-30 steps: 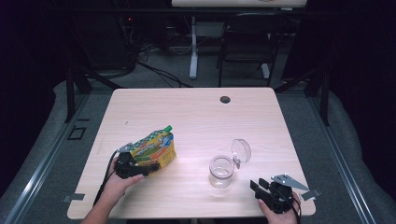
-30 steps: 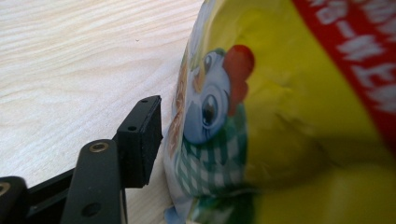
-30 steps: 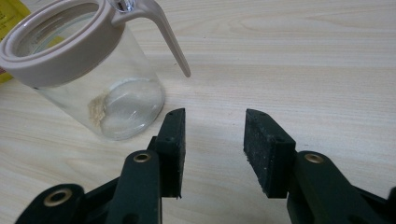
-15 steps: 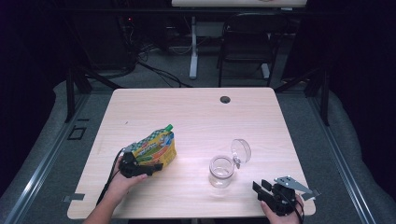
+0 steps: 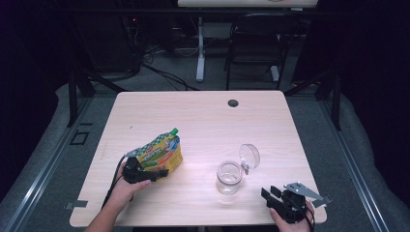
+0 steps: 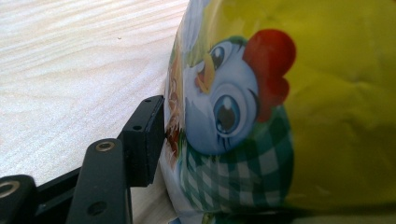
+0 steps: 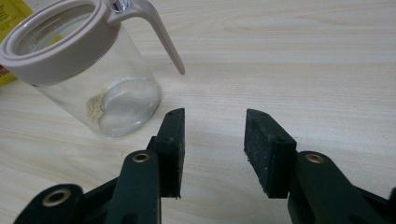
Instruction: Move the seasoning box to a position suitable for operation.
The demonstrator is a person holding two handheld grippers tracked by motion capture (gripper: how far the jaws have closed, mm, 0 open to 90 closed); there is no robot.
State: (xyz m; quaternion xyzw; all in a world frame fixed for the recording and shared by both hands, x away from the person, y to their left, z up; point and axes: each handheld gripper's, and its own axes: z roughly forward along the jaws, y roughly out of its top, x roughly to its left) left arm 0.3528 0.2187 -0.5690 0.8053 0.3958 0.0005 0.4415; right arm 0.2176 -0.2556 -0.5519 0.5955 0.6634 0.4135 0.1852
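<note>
Looking down from the high view, the left gripper (image 5: pixel 155 172) is at the near end of a yellow-green snack pouch (image 5: pixel 162 151) that lies on the wooden table (image 5: pixel 203 116), and its jaws have just been closing on the pouch, which sits between them. To the right stands a glass jar (image 5: pixel 228 177) with its hinged lid (image 5: pixel 249 155) open, well apart from the pouch. The right gripper (image 5: pixel 271 195) waits near the front right corner, just beside the jar, holding nothing. In the left gripper view, one black pad (image 6: pixel 147 135) touches the side of the pouch (image 6: pixel 289 116); the other jaw is hidden behind the bag, so I judge it a wide grip taking hold, not yet a firm one. In the right gripper view, the jaws (image 7: pixel 212 147) stand half open over bare wood, with the jar (image 7: pixel 88 70) ahead to the left; a few crumbs lie inside. The step in hand seems to be grasping the pouch; next it needs a firm squeeze, a lift, and carrying toward the open jar.
</note>
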